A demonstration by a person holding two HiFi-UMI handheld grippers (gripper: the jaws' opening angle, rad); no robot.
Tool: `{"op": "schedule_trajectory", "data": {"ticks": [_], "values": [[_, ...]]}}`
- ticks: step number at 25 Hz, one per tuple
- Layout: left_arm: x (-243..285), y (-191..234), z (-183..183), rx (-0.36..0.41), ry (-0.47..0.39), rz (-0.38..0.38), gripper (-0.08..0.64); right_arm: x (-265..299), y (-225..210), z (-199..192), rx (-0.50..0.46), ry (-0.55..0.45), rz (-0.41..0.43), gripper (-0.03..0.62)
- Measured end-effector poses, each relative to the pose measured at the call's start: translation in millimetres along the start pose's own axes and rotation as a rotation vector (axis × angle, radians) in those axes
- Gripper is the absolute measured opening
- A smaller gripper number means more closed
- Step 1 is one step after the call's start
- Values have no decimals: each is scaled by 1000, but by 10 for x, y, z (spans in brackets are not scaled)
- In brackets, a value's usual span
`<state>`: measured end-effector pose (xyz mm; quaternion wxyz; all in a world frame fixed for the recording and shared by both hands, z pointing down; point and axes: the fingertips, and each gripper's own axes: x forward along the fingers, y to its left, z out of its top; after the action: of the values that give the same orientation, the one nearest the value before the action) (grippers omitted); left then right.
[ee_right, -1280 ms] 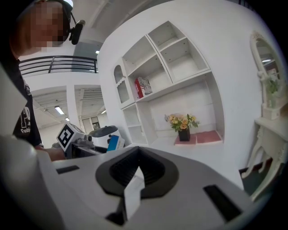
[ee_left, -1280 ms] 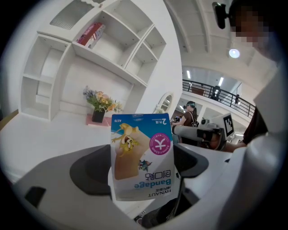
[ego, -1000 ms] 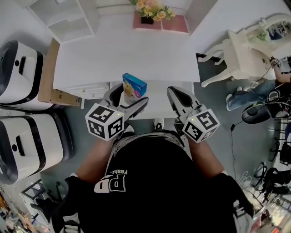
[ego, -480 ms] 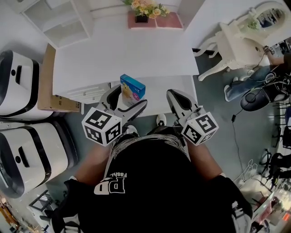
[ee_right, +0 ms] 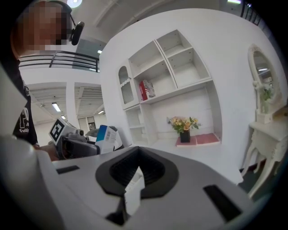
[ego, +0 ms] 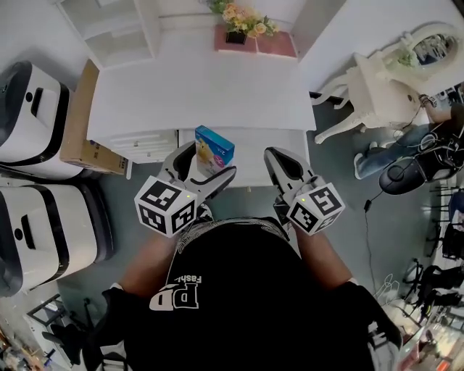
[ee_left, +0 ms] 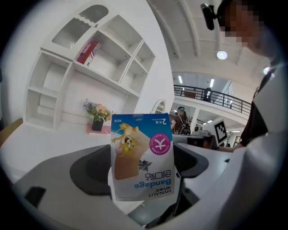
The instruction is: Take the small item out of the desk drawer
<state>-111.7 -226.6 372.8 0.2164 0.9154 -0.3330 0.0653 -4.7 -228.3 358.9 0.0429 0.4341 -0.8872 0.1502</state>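
Note:
My left gripper is shut on a small blue and white bandage box, which it holds upright above the open white desk drawer. In the left gripper view the box stands between the two jaws and hides what lies behind it. My right gripper hovers over the drawer's right part, jaws together with nothing in them. The right gripper view shows its dark jaws met, and the box at the left in the other gripper. The inside of the drawer is mostly hidden.
The white desk top lies beyond the drawer, with a flower pot at its far edge and a shelf unit behind. A cardboard box and two white bins stand left. A white ornate chair stands right.
Both grippers keep nearly the same places over the drawer, the left still holding the box. Only the head camera's view has swayed a little.

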Motion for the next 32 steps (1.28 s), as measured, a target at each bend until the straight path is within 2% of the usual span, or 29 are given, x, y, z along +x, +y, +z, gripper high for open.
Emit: {"op": "schedule_trajectory", "data": {"ticks": [7, 10, 21, 27, 32], "values": [[90, -439, -46, -21, -30, 46, 422, -426, -76, -30, -49, 14, 44, 8], [144, -672, -114, -1, -30, 69, 422, -651, -139, -98, -73, 22, 39, 8], [281, -1412, -300, -14, -51, 100, 422, -1404, -304, -182, -20, -5, 109, 8], [279, -1683, -440, -15, -54, 142, 422, -1703, -266, -306, 15, -15, 187, 8], [222, -1776, -539, -15, -56, 177, 422, -1788, -272, -410, 15, -8, 202, 6]]}}
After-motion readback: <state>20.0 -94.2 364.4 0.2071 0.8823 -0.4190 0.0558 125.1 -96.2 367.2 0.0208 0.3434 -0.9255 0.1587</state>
